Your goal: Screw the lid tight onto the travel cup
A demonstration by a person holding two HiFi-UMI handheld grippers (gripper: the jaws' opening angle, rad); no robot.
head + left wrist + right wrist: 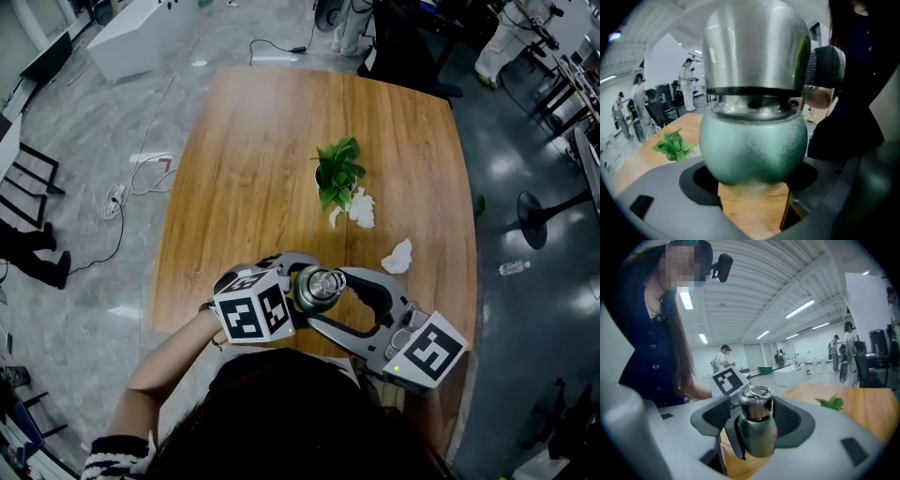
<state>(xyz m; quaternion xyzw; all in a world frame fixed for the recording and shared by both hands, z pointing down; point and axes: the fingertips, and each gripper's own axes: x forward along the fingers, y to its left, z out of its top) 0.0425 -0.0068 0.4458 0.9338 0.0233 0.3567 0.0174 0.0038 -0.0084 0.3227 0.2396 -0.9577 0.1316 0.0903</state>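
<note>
Right now the travel cup (317, 289) stands upright on the wooden bench (262, 169), well apart from the leafy plant (339, 173) and nearer the person than it. Its steel lid (757, 401) sits on top of the green body, with a dark seam showing where the two meet; the lid hides whatever is inside. The left gripper (752, 178) pinches the rounded green body between its pads. The right gripper (754, 420) is spread, its pads standing either side of the lid without pressing on it. One crumpled tissue (361, 208) lies just beside the plant, and another (397, 257) lies between the plant and the cup.
</note>
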